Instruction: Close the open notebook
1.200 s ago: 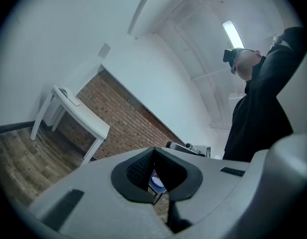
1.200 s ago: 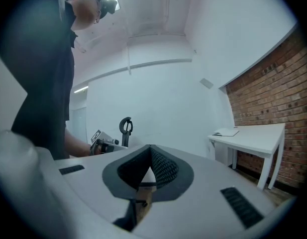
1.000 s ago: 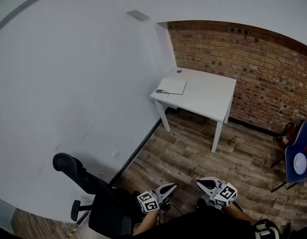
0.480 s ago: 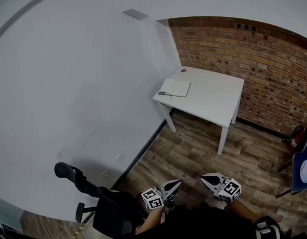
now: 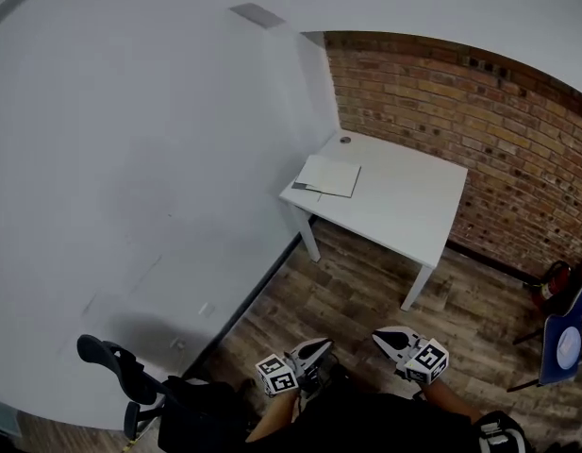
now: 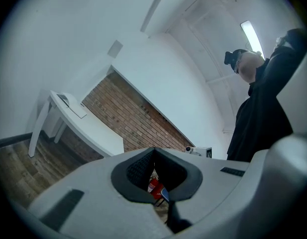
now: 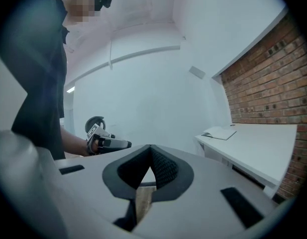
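The surface (image 5: 404, 206) carrying the notebook (image 5: 328, 175) now sits slightly lower in the frame. The black chair (image 5: 111, 361) has slid toward the lower left.

No text, label, brand or number can be read anywhere.

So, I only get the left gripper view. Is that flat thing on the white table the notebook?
Observer: Yes. The head view shows the notebook lying at the corner of the table, beside the white wall.
Operator: Is anything touching it?
Observer: No. The left hand-held gripper and the right hand-held gripper are both low by the person, with wooden floor between them and the table.
Operator: Is the right one carrying anything?
Observer: No. The right gripper view shows its jaws together with nothing between them.
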A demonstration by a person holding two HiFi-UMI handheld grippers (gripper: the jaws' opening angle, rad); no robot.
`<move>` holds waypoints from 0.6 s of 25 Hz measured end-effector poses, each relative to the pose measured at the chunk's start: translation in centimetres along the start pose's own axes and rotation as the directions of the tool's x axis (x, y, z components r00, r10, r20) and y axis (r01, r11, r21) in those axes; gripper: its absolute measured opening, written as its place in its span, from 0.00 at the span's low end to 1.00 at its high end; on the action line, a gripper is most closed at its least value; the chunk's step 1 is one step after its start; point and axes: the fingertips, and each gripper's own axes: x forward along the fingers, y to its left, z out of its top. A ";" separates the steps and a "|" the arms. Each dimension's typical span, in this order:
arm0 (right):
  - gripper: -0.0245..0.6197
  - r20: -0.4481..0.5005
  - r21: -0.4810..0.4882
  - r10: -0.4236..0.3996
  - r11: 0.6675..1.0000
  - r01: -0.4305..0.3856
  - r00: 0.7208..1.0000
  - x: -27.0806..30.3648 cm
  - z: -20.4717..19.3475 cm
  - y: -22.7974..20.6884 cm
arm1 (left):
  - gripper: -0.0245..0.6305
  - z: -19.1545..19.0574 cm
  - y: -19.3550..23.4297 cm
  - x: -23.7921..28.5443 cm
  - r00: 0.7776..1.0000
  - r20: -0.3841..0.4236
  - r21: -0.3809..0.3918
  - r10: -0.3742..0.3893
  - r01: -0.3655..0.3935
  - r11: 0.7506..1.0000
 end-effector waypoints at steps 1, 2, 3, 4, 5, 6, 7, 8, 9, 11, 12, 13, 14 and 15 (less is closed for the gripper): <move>0.05 0.001 -0.005 -0.004 1.000 0.004 1.000 1.1 0.5 -1.0 | 0.06 0.9 1.3 0.3 1.000 0.003 0.002 -0.010 0.010 1.000; 0.05 0.000 -0.012 -0.009 1.000 0.009 1.000 2.2 0.9 -1.9 | 0.06 1.9 2.5 0.7 1.000 0.004 0.003 -0.019 0.019 1.000; 0.05 -0.002 -0.022 -0.019 1.000 0.019 1.000 3.2 1.4 -2.8 | 0.06 3.1 3.6 1.1 1.000 0.006 0.001 -0.025 0.025 1.000; 0.05 -0.003 -0.030 -0.034 0.999 0.034 0.999 4.1 2.2 -3.7 | 0.06 4.2 4.6 1.6 0.999 0.007 0.000 -0.033 0.033 0.999; 0.05 -0.002 -0.035 -0.051 0.998 0.051 0.999 5.0 3.0 -4.6 | 0.06 5.2 5.6 2.0 0.999 0.006 0.005 -0.046 0.046 0.999; 0.05 -0.001 -0.039 -0.066 0.997 0.066 0.998 5.8 3.7 -5.3 | 0.06 6.1 6.6 2.3 0.998 0.003 0.017 -0.064 0.064 0.998; 0.05 0.000 -0.044 -0.078 0.996 0.078 0.997 6.6 4.3 -6.1 | 0.06 6.9 7.6 2.6 0.997 -0.001 0.031 -0.083 0.083 0.996; 0.05 0.000 -0.047 -0.089 0.995 0.089 0.996 7.3 4.7 -6.8 | 0.06 7.8 8.4 2.8 0.995 -0.002 0.040 -0.096 0.096 0.995; 0.05 0.003 -0.046 -0.100 0.994 0.100 0.995 8.0 5.0 -7.5 | 0.06 8.8 9.2 3.0 0.995 0.000 0.040 -0.100 0.100 0.994; 0.05 0.014 -0.038 -0.120 0.992 0.121 0.993 9.2 5.7 -8.9 | 0.06 10.8 10.8 3.4 0.996 0.007 0.031 -0.089 0.089 0.996; 0.05 0.015 -0.038 -0.126 0.991 0.126 0.992 9.7 5.9 -9.6 | 0.06 11.5 11.8 3.4 0.997 0.007 0.031 -0.083 0.083 0.996; 0.05 0.013 -0.038 -0.129 0.991 0.130 0.992 10.2 6.0 -10.2 | 0.06 11.9 12.8 3.4 0.997 0.005 0.035 -0.079 0.079 0.996; 0.05 0.009 -0.036 -0.133 0.990 0.133 0.991 10.6 6.1 -10.9 | 0.06 12.4 13.9 3.5 0.997 0.004 0.044 -0.079 0.079 0.996; 0.05 0.006 -0.032 -0.139 0.990 0.139 0.990 11.0 6.1 -11.7 | 0.06 12.8 14.8 3.6 0.997 0.003 0.053 -0.078 0.078 0.996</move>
